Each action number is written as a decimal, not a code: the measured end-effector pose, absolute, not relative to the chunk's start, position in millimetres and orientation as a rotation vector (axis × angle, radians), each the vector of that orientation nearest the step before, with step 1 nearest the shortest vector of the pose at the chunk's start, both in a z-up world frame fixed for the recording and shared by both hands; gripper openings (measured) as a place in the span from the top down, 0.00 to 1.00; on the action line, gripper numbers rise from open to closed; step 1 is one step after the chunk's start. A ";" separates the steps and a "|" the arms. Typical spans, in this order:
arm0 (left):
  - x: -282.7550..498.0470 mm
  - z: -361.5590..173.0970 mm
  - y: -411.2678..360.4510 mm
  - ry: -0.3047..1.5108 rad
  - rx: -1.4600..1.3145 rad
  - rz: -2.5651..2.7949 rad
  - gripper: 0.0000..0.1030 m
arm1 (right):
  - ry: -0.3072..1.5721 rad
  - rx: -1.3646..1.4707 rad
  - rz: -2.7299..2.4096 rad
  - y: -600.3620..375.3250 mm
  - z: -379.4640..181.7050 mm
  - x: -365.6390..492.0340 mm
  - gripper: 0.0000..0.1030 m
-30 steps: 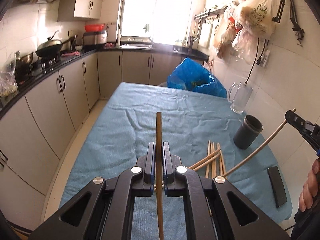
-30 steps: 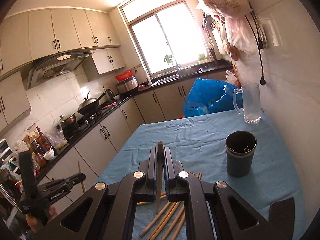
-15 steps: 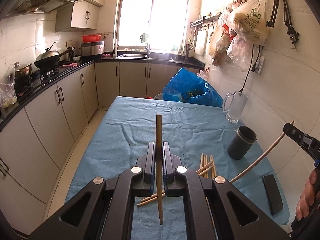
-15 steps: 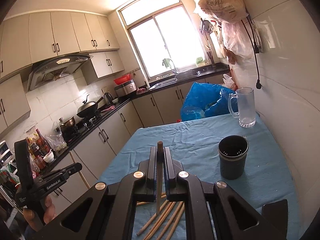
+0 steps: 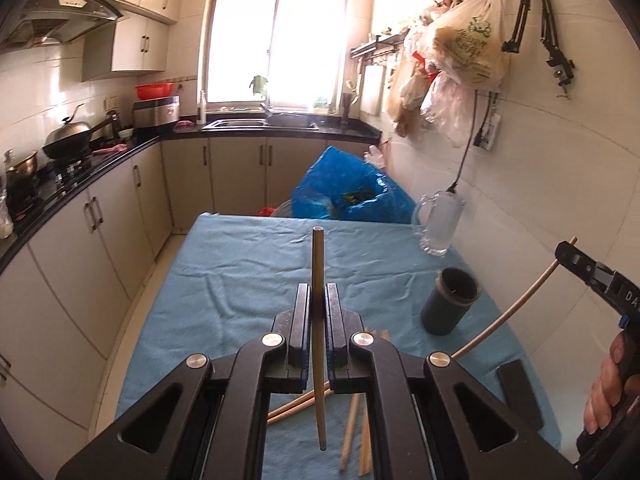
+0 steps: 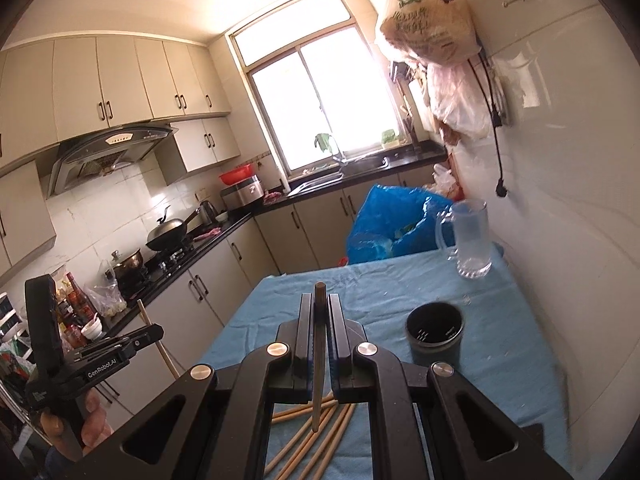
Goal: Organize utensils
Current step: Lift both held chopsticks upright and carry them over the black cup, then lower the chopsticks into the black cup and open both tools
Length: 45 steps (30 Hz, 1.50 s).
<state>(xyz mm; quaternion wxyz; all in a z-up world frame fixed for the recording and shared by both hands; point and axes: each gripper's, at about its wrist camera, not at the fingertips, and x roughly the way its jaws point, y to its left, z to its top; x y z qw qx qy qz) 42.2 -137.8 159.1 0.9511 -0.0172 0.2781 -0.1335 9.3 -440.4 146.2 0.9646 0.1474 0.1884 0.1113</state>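
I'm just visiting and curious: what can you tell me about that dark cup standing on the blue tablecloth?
The dark cup is a matte charcoal cylinder, plastic by the look, standing upright and open-topped on the blue tablecloth. Small pale slots show on its inner wall, and it looks empty. It stands alone near the wall side, nearer than the glass mug. Nothing touches it but the cloth.

Loose wooden chopsticks (image 6: 320,428) lie scattered beside the upright dark holder (image 6: 435,334).

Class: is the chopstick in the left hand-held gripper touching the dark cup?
Apart. The left wrist view shows the chopstick clamped in the left hand-held gripper, with blue cloth between it and the cup.
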 end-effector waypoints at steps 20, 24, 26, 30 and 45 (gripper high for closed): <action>95.1 250.4 -277.5 0.429 -0.011 -0.491 0.94 | 0.268 0.292 0.073 -524.6 210.8 39.0 0.94; 114.9 251.5 -300.3 0.420 -0.035 -0.518 0.94 | 0.278 0.302 0.046 -544.3 209.8 54.4 0.94; 130.4 248.3 -312.6 0.437 -0.046 -0.528 0.94 | 0.285 0.310 0.034 -553.9 205.6 62.4 0.94; 156.5 227.3 -334.9 0.480 -0.057 -0.517 0.94 | 0.317 0.322 0.025 -566.7 194.0 79.9 0.94; 214.4 127.2 -363.4 0.684 -0.044 -0.492 0.94 | 0.541 0.351 0.066 -566.7 117.7 140.5 0.94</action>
